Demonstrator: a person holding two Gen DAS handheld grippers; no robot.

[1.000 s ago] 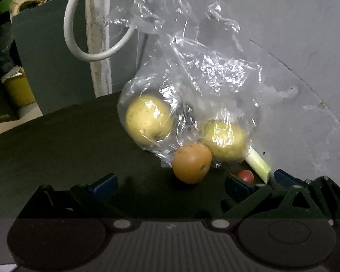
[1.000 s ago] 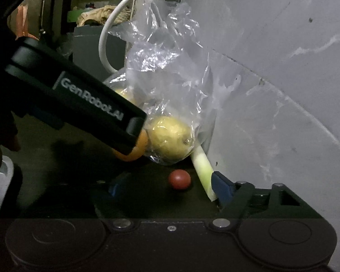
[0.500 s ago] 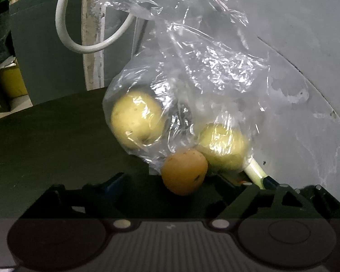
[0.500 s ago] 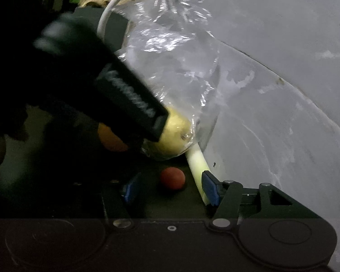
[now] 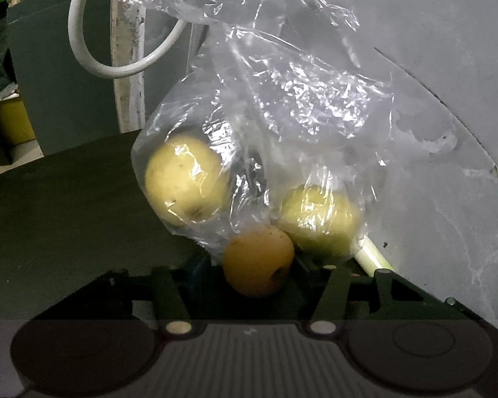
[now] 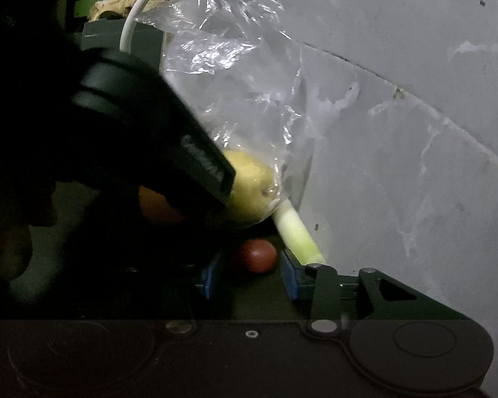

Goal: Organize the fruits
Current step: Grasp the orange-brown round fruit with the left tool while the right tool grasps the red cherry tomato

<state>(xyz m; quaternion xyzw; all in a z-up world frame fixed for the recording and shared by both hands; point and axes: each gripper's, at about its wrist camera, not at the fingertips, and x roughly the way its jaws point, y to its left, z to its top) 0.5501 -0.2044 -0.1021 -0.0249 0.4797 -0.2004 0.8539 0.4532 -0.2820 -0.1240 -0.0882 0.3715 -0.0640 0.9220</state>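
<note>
An orange fruit (image 5: 257,260) lies on the dark table against a clear plastic bag (image 5: 282,99) that holds two yellow fruits (image 5: 186,179) (image 5: 318,219). My left gripper (image 5: 252,265) is shut on the orange, one finger pressed to each side. In the right wrist view, the left gripper's black body (image 6: 132,126) hides most of the orange (image 6: 156,205). A small red fruit (image 6: 255,255) sits between the blue pads (image 6: 289,275) of my right gripper (image 6: 247,277), which is open with gaps on both sides. A pale green stalk (image 6: 297,232) lies just right of it.
A grey wall (image 5: 431,66) stands close behind the bag and to the right. A white cable (image 5: 83,49) loops down at the back left beside a dark cabinet. The dark tabletop (image 5: 49,215) extends left. A hand (image 6: 10,252) shows at the left edge.
My left gripper moved forward and its fingers narrowed from wide apart onto the orange. My right gripper advanced, and its pads drew closer around the small red fruit.
</note>
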